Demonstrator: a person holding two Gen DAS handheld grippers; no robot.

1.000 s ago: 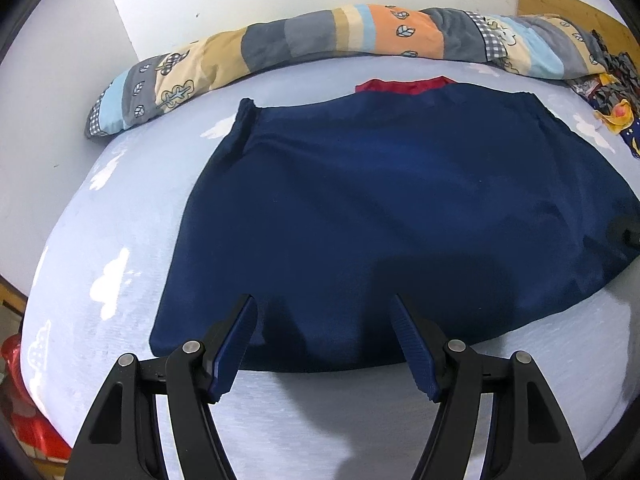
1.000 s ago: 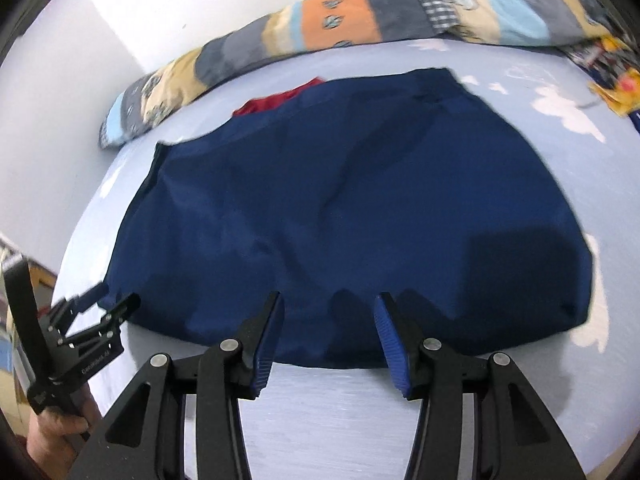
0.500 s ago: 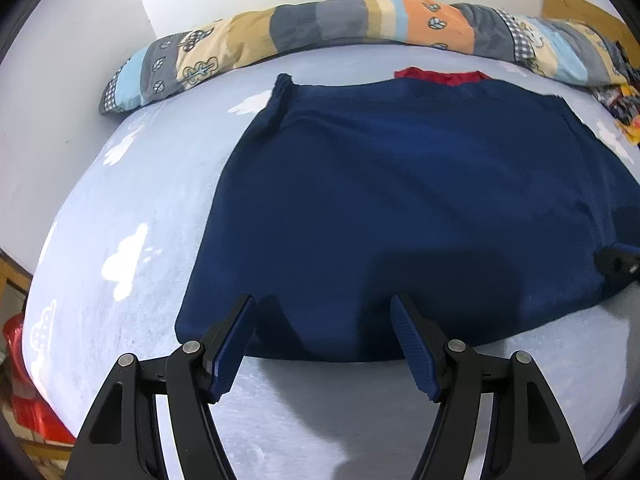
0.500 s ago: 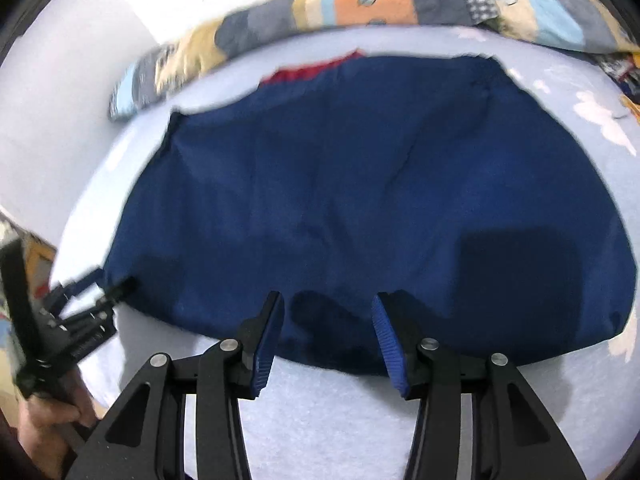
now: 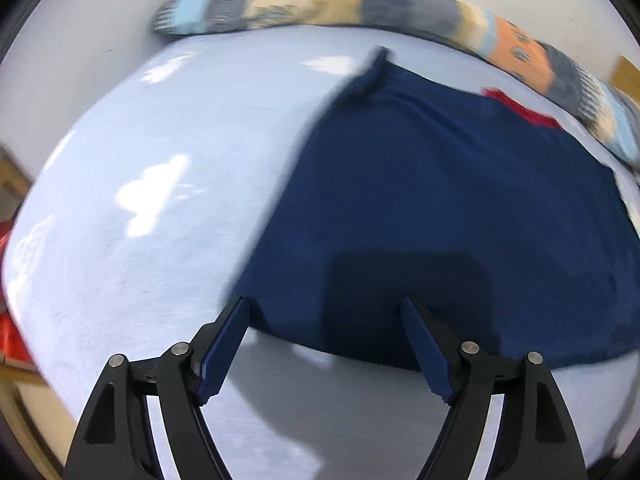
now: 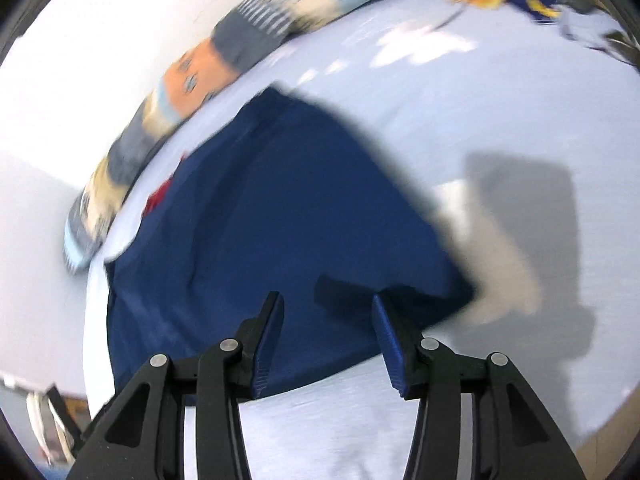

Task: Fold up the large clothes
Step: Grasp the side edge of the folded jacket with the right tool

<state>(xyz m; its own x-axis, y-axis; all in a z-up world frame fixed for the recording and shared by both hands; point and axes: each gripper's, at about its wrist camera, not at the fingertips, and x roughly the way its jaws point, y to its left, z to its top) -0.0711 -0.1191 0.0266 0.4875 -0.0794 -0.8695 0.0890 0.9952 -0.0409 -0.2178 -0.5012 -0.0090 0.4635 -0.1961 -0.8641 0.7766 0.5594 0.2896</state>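
While your left gripper [image 5: 324, 320] and right gripper [image 6: 326, 316] hover released, the navy garment [image 5: 440, 200] lies flat ahead of both fingertips, the patchwork bolster [image 5: 340, 4] beyond.

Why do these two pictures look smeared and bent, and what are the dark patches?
Left wrist view: fisheye bending curves the bed; the patchwork quilt is smeared, the left tool sharp, its shadow dark on the navy garment. Right wrist view: heavier motion blur, tilted; the right tool stays crisp, and a blocky grey shadow falls on the sheet.
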